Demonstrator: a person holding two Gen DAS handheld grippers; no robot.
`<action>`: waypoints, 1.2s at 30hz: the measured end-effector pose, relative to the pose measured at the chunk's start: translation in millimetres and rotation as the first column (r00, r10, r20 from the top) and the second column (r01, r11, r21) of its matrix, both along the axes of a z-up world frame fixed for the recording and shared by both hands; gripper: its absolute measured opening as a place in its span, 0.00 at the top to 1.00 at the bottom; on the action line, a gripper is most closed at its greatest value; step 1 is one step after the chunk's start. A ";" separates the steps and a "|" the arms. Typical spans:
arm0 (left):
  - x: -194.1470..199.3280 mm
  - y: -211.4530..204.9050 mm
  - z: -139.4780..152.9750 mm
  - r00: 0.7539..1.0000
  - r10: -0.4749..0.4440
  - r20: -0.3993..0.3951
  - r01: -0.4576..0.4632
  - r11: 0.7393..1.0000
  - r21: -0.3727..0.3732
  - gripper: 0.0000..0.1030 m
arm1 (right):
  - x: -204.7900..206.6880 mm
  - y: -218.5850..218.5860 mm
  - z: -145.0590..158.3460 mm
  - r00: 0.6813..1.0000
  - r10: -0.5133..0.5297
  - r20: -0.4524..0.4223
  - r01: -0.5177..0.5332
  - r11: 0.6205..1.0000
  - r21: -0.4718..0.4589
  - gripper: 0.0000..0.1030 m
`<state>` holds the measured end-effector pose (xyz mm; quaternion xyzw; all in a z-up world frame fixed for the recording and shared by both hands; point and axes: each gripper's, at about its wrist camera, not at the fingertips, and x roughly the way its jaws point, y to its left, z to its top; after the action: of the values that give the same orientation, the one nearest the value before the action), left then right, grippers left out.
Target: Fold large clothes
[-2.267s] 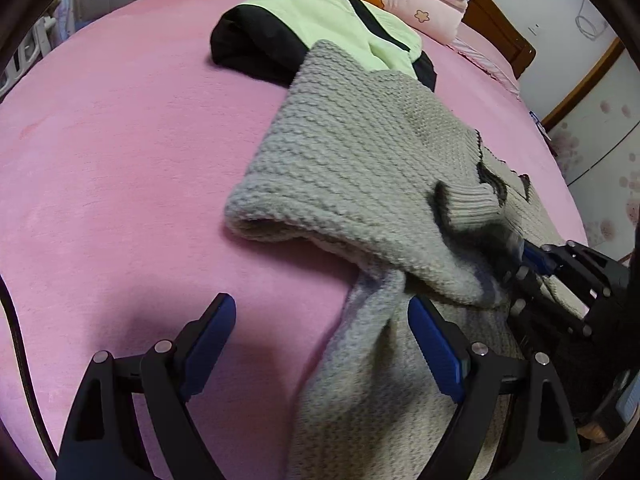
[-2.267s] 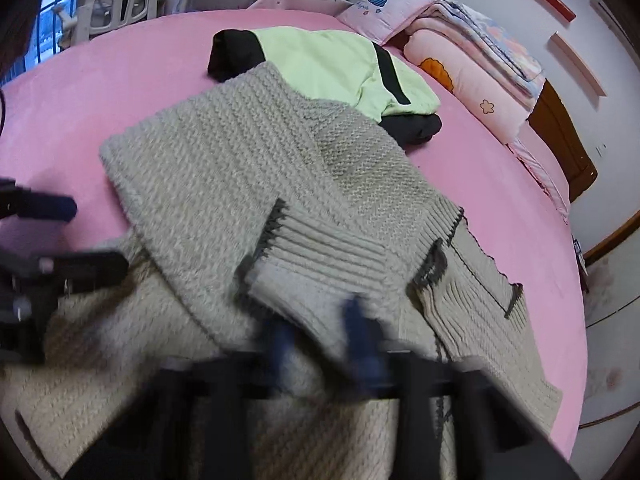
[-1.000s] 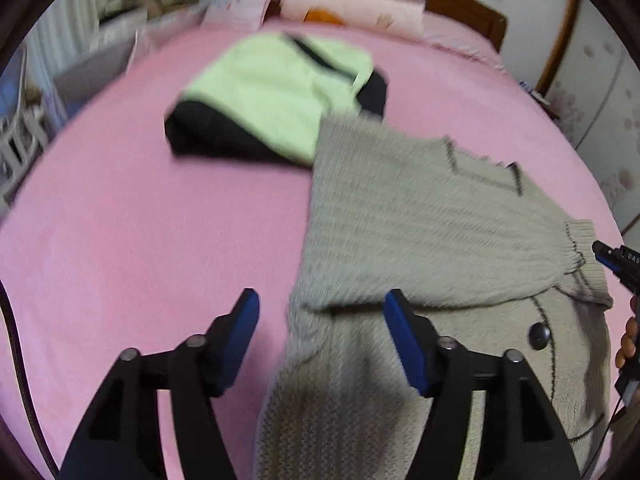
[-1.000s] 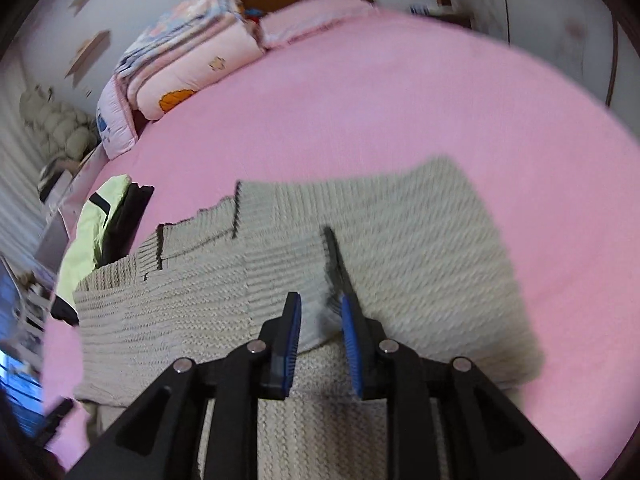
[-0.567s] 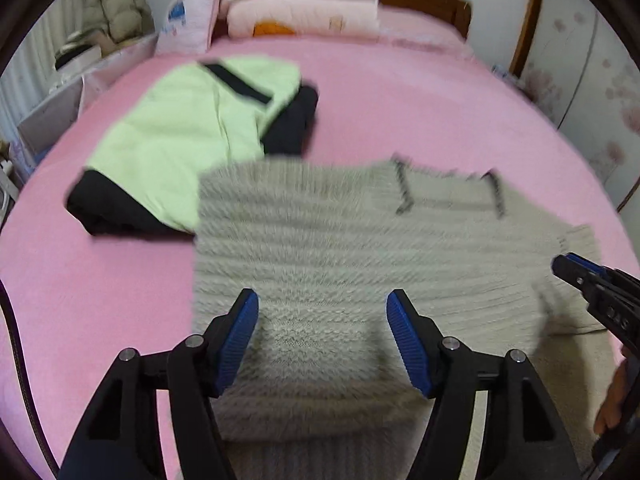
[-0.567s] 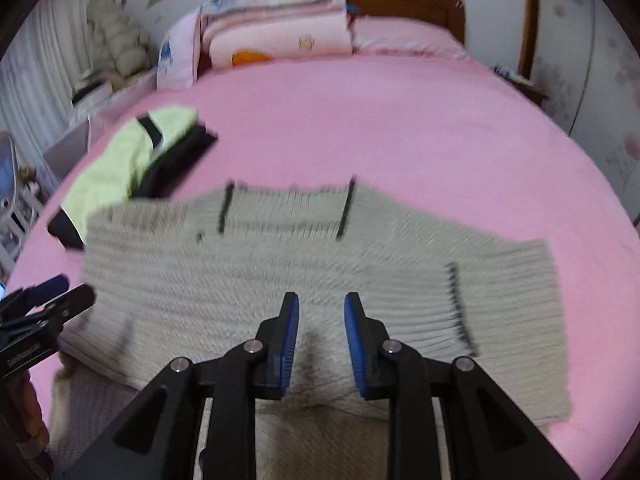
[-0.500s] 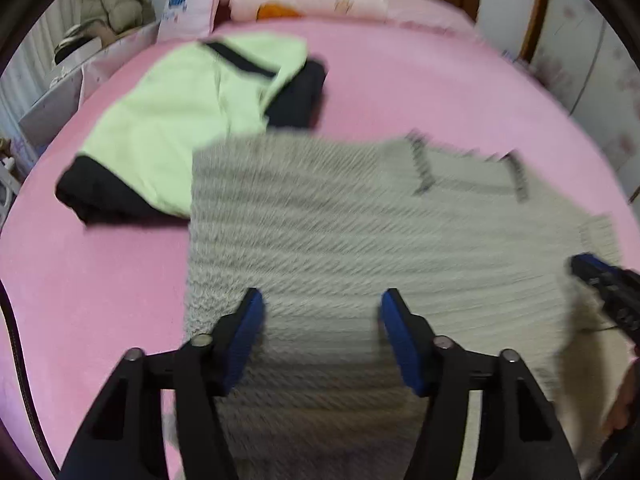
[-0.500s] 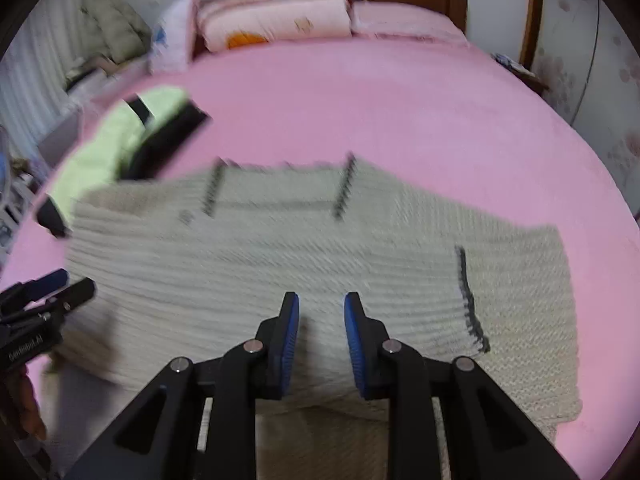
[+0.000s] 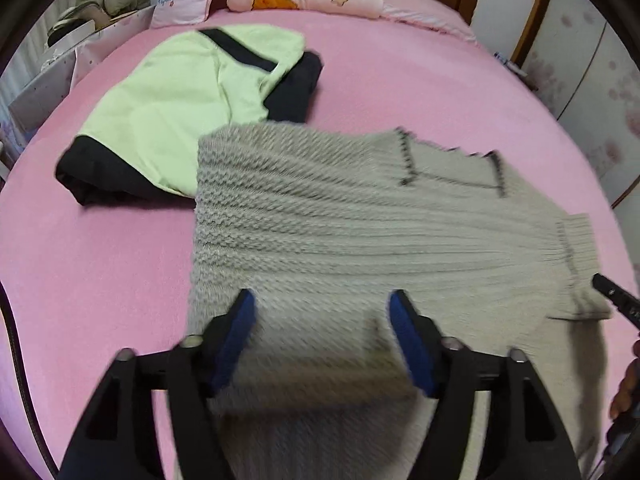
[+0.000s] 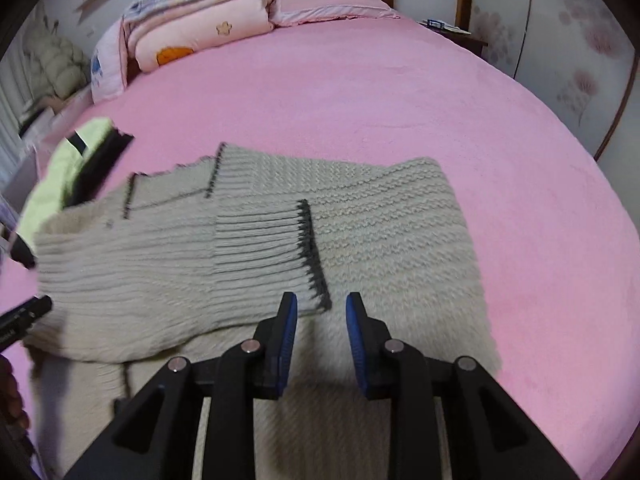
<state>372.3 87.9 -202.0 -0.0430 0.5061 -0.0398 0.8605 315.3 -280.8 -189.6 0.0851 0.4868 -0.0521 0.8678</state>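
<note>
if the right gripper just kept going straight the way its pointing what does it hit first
Probably the grey knitted sweater: the open right gripper points at its folded sleeve's dark-edged ribbed cuff just ahead, though depth is unclear.

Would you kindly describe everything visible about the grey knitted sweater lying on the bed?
The grey knitted sweater is a chunky beige-grey knit with dark trim along its ribbed collar and cuff edges. It lies flat on the pink bedspread, with both sleeves folded across the body so that the ribbed cuff sits on top. One far corner rests against the green and black garment. Both grippers hover over its near part with jaws open, gripping nothing.
</note>
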 end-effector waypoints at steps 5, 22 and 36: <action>-41.8 -14.9 52.5 0.997 -0.031 0.066 0.029 0.999 0.022 0.12 | -26.0 18.4 30.4 1.000 0.027 0.002 -0.027 0.997 0.071 0.73; -175.3 -25.8 175.9 0.968 -0.058 0.243 0.049 0.998 0.043 0.12 | -140.2 31.3 154.1 0.961 0.025 0.276 -0.035 0.999 0.029 0.72; -261.5 -5.2 227.2 0.938 -0.097 0.333 0.105 0.994 -0.005 0.12 | -217.7 61.7 194.4 0.927 0.176 0.332 -0.142 0.982 -0.123 0.72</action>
<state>110.8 82.7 25.2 -0.0194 0.3550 -0.0962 0.9297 97.6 -219.1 4.8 0.0110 0.3314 0.0104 0.9434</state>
